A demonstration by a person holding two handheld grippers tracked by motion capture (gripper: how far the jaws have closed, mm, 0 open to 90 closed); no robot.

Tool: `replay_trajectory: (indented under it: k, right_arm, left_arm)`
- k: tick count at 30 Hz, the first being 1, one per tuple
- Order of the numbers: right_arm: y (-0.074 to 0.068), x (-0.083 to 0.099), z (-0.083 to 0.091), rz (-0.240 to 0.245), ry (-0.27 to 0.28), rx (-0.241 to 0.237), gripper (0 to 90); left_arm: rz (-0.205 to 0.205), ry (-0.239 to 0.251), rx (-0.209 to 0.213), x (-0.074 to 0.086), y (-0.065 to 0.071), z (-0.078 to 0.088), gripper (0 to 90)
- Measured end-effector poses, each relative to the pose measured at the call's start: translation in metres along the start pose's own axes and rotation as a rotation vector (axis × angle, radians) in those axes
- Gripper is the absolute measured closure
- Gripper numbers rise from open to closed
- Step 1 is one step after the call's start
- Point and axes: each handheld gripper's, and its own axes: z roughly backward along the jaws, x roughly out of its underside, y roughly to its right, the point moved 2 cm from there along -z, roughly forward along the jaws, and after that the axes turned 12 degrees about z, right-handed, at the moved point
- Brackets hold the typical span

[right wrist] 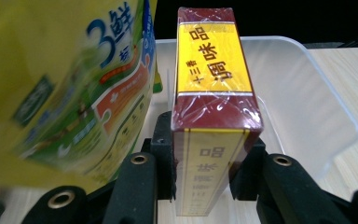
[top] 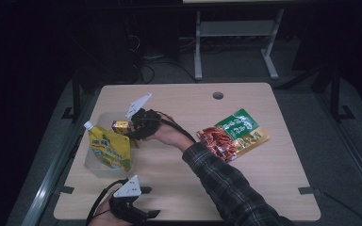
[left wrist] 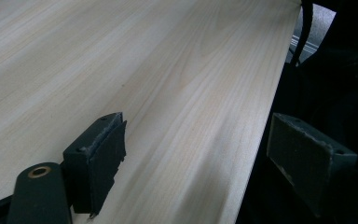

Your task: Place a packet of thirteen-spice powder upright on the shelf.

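The box (right wrist: 212,107) — dark red with a yellow label, wrapped in shiny film — sits clamped between the fingers of the right gripper (right wrist: 209,177), held by its near end and pointing out over the clear plastic bin (right wrist: 307,93). In the high view the box (top: 121,126) hangs at the far edge of that bin, just beside the yellow pouch (top: 107,148) that stands inside it, spout up.

The step in hand looks like setting the box down into the bin. To do it well, I would keep the grip firm until the box is low inside the walls, steer it into the free space to the side of the pouch rather than against it — a nudge could tip the pouch — and let go only once the box rests on the bottom.

The left gripper (top: 136,207) waits at the near edge of the table (top: 264,188), its fingers (left wrist: 98,158) spread apart with nothing between them. Farther right on the table lie a green packet (top: 239,123) and a red packet (top: 219,141), overlapping.
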Motion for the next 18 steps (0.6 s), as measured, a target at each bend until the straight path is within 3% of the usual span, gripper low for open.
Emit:
replay_trajectory:
  k: [18]
  right_arm:
    - [0.004,-0.006,-0.043,-0.011,0.043,-0.037,67.4]
  left_arm:
    - [-0.016,-0.012,0.010,0.000,0.002,-0.003,18.7]
